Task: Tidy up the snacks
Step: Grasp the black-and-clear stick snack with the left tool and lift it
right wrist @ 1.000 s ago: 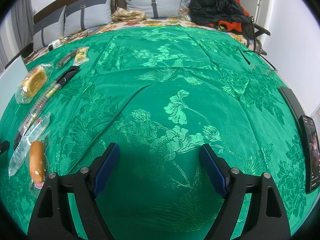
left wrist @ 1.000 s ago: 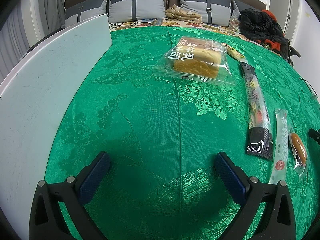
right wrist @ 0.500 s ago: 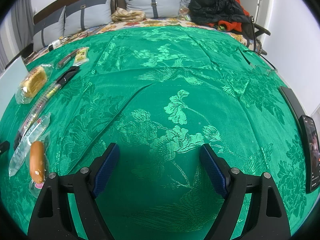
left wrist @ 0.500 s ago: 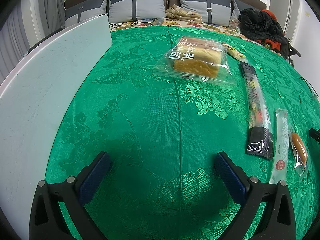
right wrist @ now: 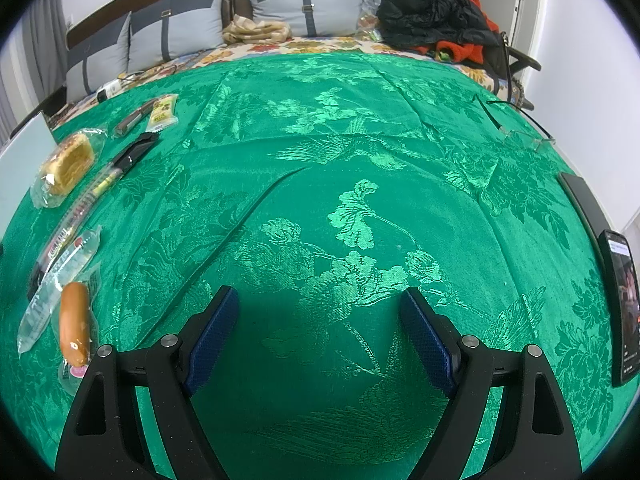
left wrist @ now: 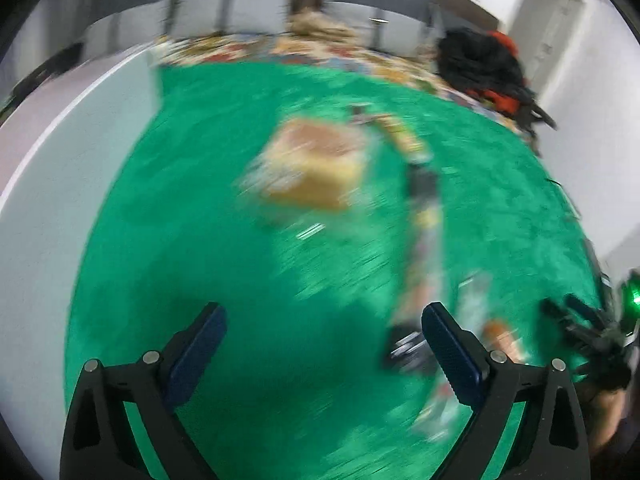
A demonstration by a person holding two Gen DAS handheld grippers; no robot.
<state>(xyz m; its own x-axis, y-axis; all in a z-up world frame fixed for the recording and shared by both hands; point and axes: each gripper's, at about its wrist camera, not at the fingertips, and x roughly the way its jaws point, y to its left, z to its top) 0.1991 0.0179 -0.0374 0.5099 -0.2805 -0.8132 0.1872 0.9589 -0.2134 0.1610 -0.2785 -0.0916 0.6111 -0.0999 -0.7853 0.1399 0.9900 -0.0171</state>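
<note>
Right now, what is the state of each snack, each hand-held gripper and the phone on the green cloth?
Left hand-held gripper: open, empty, view blurred.
Right hand-held gripper: open, empty, above bare cloth.
Bread pack: sealed, lying flat.
Long candy stick: wrapped, lying flat.
Sausage: wrapped, lying flat.
Clear packet: lying beside the sausage.
Small yellow packet: lying flat, far side.
Phone: screen lit, at the cloth's right edge.

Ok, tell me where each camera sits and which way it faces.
Left wrist: on the left gripper, open, facing the blurred bread pack; right gripper shows at the edge.
Right wrist: on the right gripper, open, facing the green cloth toward grey pillows.
Shared: bread pack, long snack stick, sausage.
</note>
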